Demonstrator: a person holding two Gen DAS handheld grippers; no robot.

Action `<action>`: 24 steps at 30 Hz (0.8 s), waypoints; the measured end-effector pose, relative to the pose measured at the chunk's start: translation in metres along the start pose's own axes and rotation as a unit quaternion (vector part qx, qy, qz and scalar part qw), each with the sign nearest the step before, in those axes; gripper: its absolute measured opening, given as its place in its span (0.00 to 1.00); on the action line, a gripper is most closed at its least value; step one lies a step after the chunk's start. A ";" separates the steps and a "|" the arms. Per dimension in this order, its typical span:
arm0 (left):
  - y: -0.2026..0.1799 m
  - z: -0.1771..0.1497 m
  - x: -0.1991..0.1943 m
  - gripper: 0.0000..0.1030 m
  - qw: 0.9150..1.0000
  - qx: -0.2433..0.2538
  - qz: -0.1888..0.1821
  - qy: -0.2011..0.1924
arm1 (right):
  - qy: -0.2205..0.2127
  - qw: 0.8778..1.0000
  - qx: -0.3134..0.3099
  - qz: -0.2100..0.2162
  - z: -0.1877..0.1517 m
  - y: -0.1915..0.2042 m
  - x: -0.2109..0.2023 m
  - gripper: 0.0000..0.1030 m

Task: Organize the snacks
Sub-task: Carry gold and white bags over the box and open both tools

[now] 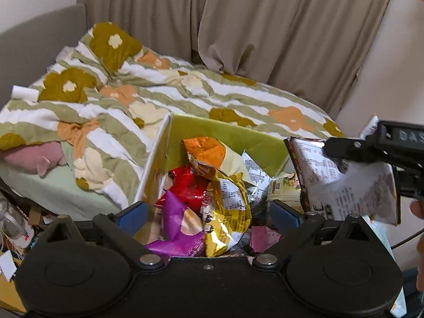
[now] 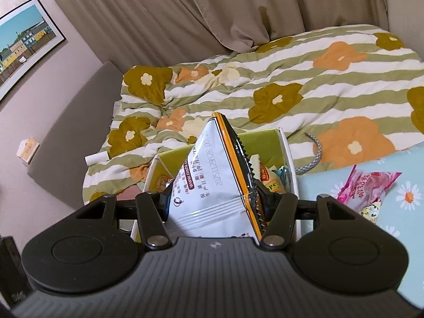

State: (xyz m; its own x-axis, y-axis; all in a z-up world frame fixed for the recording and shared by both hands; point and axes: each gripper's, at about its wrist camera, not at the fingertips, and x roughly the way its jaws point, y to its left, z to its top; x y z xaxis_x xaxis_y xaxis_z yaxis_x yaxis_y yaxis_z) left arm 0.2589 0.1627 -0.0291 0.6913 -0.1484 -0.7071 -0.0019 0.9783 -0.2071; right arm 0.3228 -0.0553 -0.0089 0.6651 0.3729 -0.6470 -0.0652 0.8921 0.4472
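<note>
A white box with a green lining [image 1: 238,135] stands by the bed, filled with snack bags: orange [image 1: 205,149], red [image 1: 185,185], purple [image 1: 175,228] and gold [image 1: 230,212]. My left gripper [image 1: 209,216] hovers open just above them, its blue pads either side of the gold bag without touching it. My right gripper [image 2: 214,201] is shut on a white, orange-edged snack bag [image 2: 212,180], held upright over the box [image 2: 287,153]. In the left wrist view that bag [image 1: 344,185] hangs at the box's right with a black finger [image 1: 347,149] across it.
A pink snack packet [image 2: 368,185] lies on a light-blue daisy cloth [image 2: 331,182] right of the box. Behind is a bed with a flowered quilt [image 1: 185,92], beige curtains [image 1: 265,26], a pink plush toy [image 1: 34,159] and a grey band [image 2: 315,156]. Floor clutter [image 1: 16,228] sits lower left.
</note>
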 end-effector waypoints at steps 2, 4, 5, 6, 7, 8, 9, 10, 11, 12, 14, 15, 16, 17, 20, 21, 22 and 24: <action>0.000 -0.003 -0.007 0.97 1.000 -0.003 0.007 -0.006 | 0.001 1.000 -0.005 0.005 0.001 0.004 0.003 0.70; 0.003 -0.003 -0.010 0.97 1.000 -0.006 0.012 -0.008 | 0.004 1.000 -0.013 0.009 0.003 0.009 0.009 0.70; 0.004 -0.004 -0.012 0.97 1.000 -0.006 0.013 -0.009 | 0.006 1.000 -0.015 0.010 0.004 0.011 0.013 0.70; 0.005 -0.004 -0.013 0.97 1.000 -0.006 0.013 -0.009 | 0.009 1.000 -0.017 0.012 0.005 0.013 0.017 0.71; 0.006 -0.005 -0.013 0.97 1.000 -0.006 0.015 -0.010 | 0.012 1.000 -0.019 0.015 0.005 0.015 0.022 0.72; 0.007 -0.005 -0.013 0.97 1.000 -0.006 0.018 -0.009 | 0.015 1.000 -0.022 0.015 0.004 0.017 0.027 0.73; 0.006 -0.006 -0.012 0.97 1.000 -0.006 0.022 -0.009 | 0.018 0.999 -0.027 0.015 0.004 0.017 0.032 0.79; 0.006 -0.008 -0.012 0.97 1.000 -0.006 0.027 -0.008 | 0.020 0.999 -0.031 0.013 0.002 0.018 0.036 0.86; 0.006 -0.009 -0.012 0.97 0.999 -0.006 0.031 -0.008 | 0.021 0.999 -0.035 0.011 0.001 0.019 0.039 1.00; 0.005 -0.011 -0.012 0.97 0.999 -0.005 0.034 -0.008 | 0.019 0.999 -0.039 0.009 -0.001 0.020 0.039 1.00; 0.004 -0.012 -0.012 0.97 0.999 -0.003 0.037 -0.008 | 0.012 0.999 -0.049 0.009 -0.004 0.020 0.037 1.00; 0.004 -0.013 -0.011 0.97 0.999 -0.002 0.038 -0.009 | 0.010 0.998 -0.055 0.007 -0.006 0.019 0.034 1.00; 0.003 -0.014 -0.011 0.97 0.999 -0.001 0.039 -0.009 | 0.008 0.998 -0.058 0.005 -0.007 0.019 0.032 1.00; 0.003 -0.014 -0.011 0.97 0.999 0.001 0.039 -0.009 | 0.006 0.998 -0.059 0.004 -0.008 0.019 0.031 1.00; 0.000 -0.015 -0.012 0.97 0.999 0.006 0.040 -0.010 | 0.006 0.999 -0.053 0.007 -0.008 0.015 0.023 1.00; -0.001 -0.015 -0.013 0.97 0.999 0.007 0.039 -0.011 | 0.004 0.999 -0.052 0.007 -0.008 0.014 0.020 1.00; -0.002 -0.015 -0.014 0.97 0.999 0.008 0.037 -0.013 | 0.001 0.999 -0.051 0.006 -0.008 0.012 0.016 1.00; -0.003 -0.014 -0.018 0.97 0.999 0.009 0.034 -0.016 | -0.006 0.999 -0.053 0.002 -0.008 0.011 0.006 1.00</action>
State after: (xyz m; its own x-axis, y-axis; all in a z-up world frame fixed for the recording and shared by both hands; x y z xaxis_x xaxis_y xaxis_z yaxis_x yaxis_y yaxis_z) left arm 0.2367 0.1600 -0.0254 0.7128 -0.0769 -0.6972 -0.0369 0.9885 -0.1469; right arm 0.3202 -0.0408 -0.0132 0.6732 0.3743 -0.6377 -0.1467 0.9129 0.3809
